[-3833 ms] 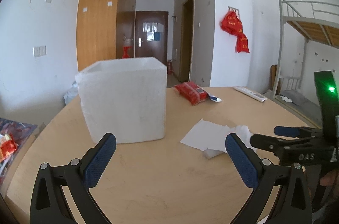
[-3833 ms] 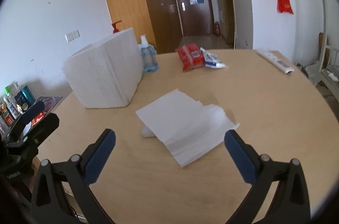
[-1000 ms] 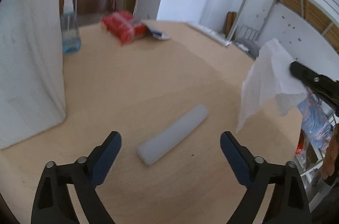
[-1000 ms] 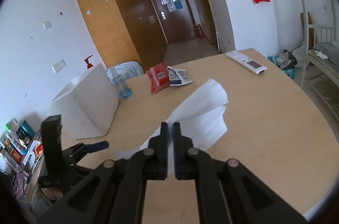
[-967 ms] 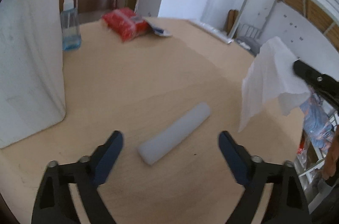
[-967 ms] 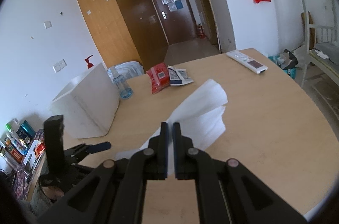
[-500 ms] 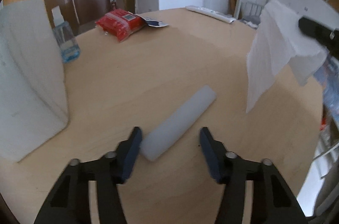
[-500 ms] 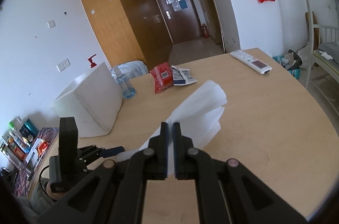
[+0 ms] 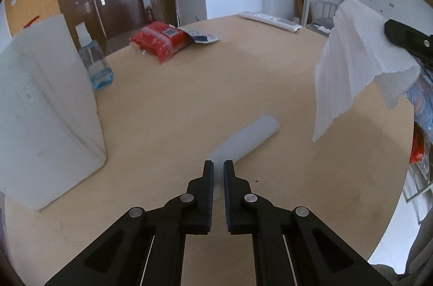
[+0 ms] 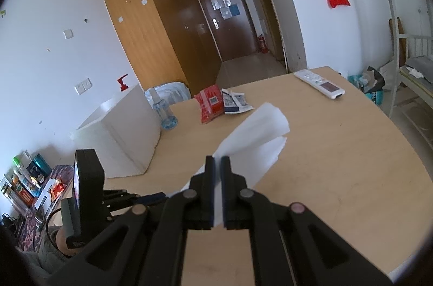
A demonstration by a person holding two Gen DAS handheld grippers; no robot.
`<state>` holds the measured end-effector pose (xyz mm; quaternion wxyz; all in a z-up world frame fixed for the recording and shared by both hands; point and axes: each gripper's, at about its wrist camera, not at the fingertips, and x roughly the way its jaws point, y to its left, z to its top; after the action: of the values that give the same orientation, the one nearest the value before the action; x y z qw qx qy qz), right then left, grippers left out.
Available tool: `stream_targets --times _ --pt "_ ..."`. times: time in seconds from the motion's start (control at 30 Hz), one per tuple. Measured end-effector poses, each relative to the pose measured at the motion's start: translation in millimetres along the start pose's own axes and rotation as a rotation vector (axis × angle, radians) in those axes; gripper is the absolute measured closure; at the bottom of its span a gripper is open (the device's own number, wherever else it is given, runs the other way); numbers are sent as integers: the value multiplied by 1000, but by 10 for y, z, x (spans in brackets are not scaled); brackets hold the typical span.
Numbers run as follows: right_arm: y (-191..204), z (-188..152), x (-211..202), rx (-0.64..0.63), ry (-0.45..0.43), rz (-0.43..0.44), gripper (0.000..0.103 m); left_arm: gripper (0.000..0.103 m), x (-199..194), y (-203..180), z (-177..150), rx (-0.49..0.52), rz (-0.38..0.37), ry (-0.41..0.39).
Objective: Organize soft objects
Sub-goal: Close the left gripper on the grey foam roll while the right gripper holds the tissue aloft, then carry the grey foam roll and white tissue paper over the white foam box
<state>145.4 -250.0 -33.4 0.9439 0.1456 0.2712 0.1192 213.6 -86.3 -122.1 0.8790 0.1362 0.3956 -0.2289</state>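
Note:
A pale grey soft strip (image 9: 246, 137) lies on the wooden table (image 9: 189, 85). My left gripper (image 9: 218, 168) is shut on the strip's near end. My right gripper (image 10: 218, 164) is shut on a white paper towel (image 10: 257, 134) and holds it in the air above the table; the towel also shows hanging at the right of the left wrist view (image 9: 349, 69). A white foam box (image 9: 40, 110) stands on the table to the left and shows in the right wrist view too (image 10: 121, 129).
A clear spray bottle (image 9: 94, 61) stands beside the box. A red packet (image 9: 159, 41) and a small sachet (image 9: 203, 36) lie at the back. A white remote (image 10: 319, 87) lies far right. The table's curved edge runs along the right.
My left gripper has moved down to the soft strip and closed from wide open onto its near end. My right gripper stays shut on the towel, lifted off the table.

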Motion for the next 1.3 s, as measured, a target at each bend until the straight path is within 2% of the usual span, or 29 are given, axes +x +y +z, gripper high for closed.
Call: stream_targets --times 0.2,0.3,0.43,0.6,0.97,1.3 --pt "23 -1 -40 -2 -8 -6 97 98 -229 -51 90 4 -1 -81" --pt "36 6 -64 -5 -13 -4 97 98 -202 -76 124 43 -3 -74" --pt "21 -9 -84 -6 -16 -8 97 98 -170 15 128 13 -16 -57" --pt "19 4 -95 1 -21 -7 97 98 -449 110 200 -27 -30 -129" --pt "133 54 -164 -20 -45 11 97 98 -1048 94 282 -33 30 -269" --pt "325 53 -255 -65 -59 41 97 98 -1347 97 199 -54 64 -317"
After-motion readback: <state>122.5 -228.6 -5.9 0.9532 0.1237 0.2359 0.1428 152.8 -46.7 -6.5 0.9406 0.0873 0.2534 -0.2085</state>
